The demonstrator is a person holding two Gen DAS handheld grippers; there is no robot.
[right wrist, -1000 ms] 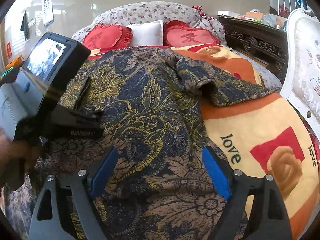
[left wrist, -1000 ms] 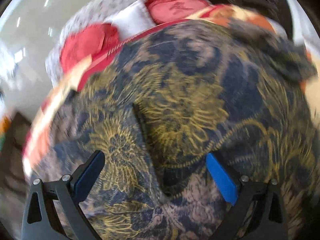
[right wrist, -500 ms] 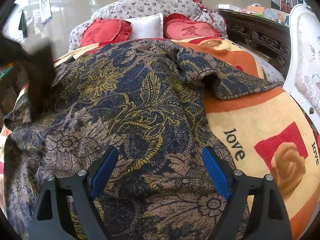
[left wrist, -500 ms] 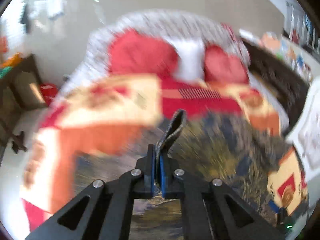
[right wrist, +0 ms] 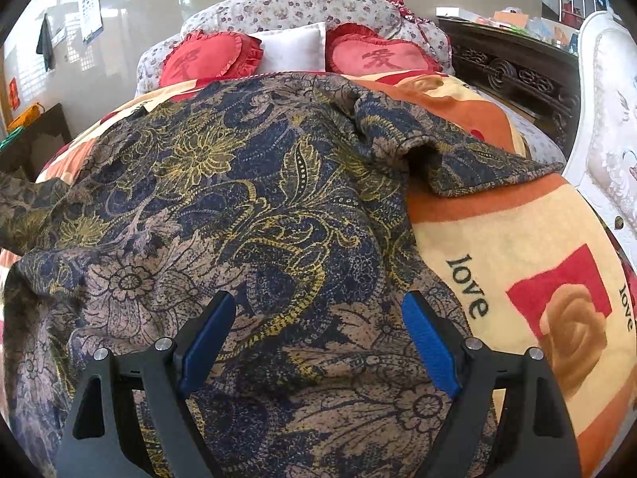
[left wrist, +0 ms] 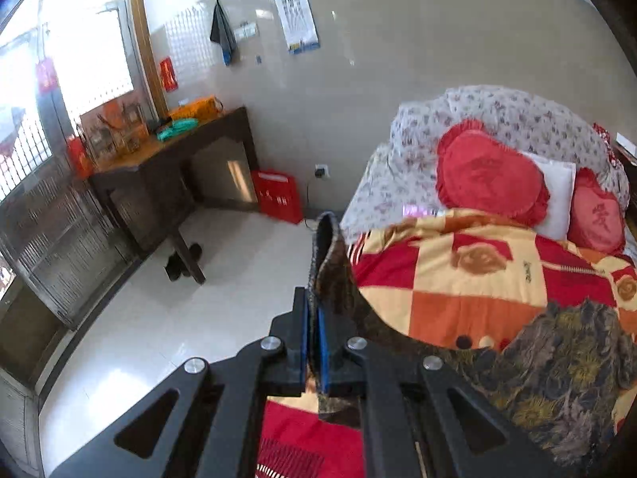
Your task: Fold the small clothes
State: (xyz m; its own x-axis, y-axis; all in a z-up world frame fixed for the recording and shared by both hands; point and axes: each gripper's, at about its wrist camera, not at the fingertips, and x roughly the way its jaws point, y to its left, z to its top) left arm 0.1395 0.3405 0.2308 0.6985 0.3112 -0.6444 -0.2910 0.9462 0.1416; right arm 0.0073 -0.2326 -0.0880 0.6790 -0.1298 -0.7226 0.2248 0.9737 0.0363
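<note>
A dark blue, brown and gold floral garment (right wrist: 254, 207) lies spread over the bed's patterned blanket (right wrist: 529, 247). My right gripper (right wrist: 318, 334) is open just above the garment's near part, holding nothing. My left gripper (left wrist: 314, 342) is shut on an edge of the same garment (left wrist: 332, 275), which sticks up between the pads and trails down to the right onto the bed (left wrist: 557, 354). The left gripper is lifted at the bed's left side, facing the room's floor and wall.
Two red heart cushions (right wrist: 211, 55) and a white pillow (right wrist: 290, 47) lie at the bed's head. A dark carved cabinet (right wrist: 513, 71) and a white chair (right wrist: 609, 127) stand to the right. A dark desk (left wrist: 167, 175) and a red bag (left wrist: 278, 195) stand left of the bed.
My left gripper shut on the garment's edge, lifted it and swung left toward the floor side. It left the right wrist view. The right gripper has stayed still and open.
</note>
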